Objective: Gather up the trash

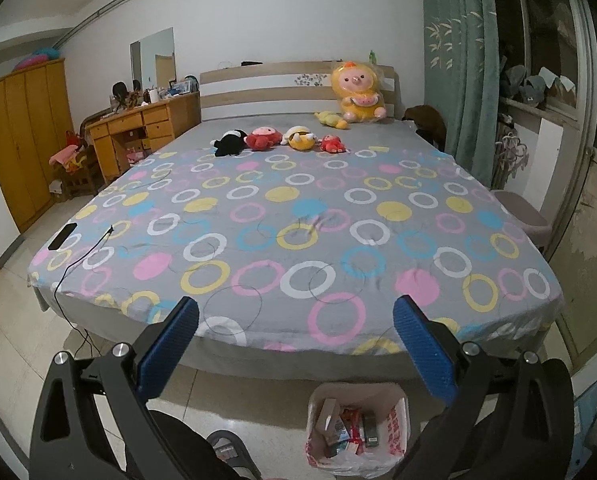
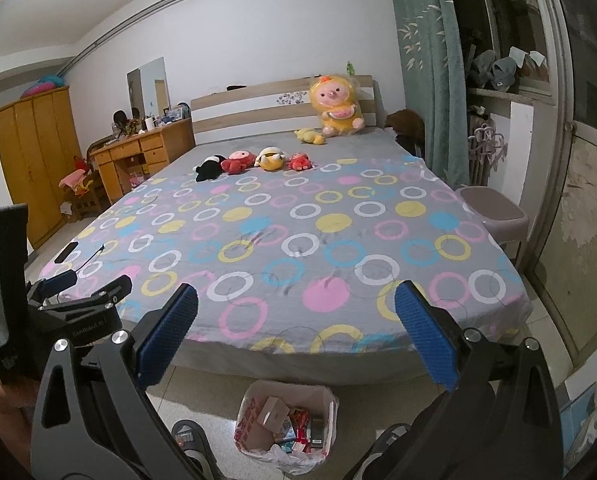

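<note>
1. A wide bed (image 1: 298,216) with a sheet of coloured circles fills the room.
2. White walls (image 1: 258,12) and a pale tiled floor (image 1: 14,320) surround it.
3. A wooden wardrobe (image 1: 26,140) and desk (image 1: 138,128) stand left; a green curtain (image 1: 458,60) hangs right.

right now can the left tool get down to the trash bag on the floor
Probably yes. The left tool is open and empty, and the trash bag sits on the floor just below it with its mouth open, nothing between them; a sandalled foot stands beside it.
</note>
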The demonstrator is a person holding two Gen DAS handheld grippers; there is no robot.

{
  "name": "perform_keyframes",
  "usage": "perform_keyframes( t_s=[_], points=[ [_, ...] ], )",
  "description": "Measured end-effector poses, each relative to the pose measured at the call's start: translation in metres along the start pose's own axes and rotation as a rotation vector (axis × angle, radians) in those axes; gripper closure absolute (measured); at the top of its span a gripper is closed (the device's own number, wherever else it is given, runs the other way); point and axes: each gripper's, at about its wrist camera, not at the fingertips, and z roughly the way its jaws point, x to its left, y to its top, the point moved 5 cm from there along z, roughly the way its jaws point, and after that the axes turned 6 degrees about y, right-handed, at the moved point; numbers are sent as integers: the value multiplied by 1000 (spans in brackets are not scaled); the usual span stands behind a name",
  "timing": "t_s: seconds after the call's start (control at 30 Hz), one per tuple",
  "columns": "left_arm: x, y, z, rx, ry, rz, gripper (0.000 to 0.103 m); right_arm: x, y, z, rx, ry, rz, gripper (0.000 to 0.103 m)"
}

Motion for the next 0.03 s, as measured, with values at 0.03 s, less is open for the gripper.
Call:
perform_keyframes(
  t_s=[0.03],
  points=[
    [0, 0, 0, 3, 0, 3, 8, 0, 0, 0, 0, 0, 1, 7]
  ],
)
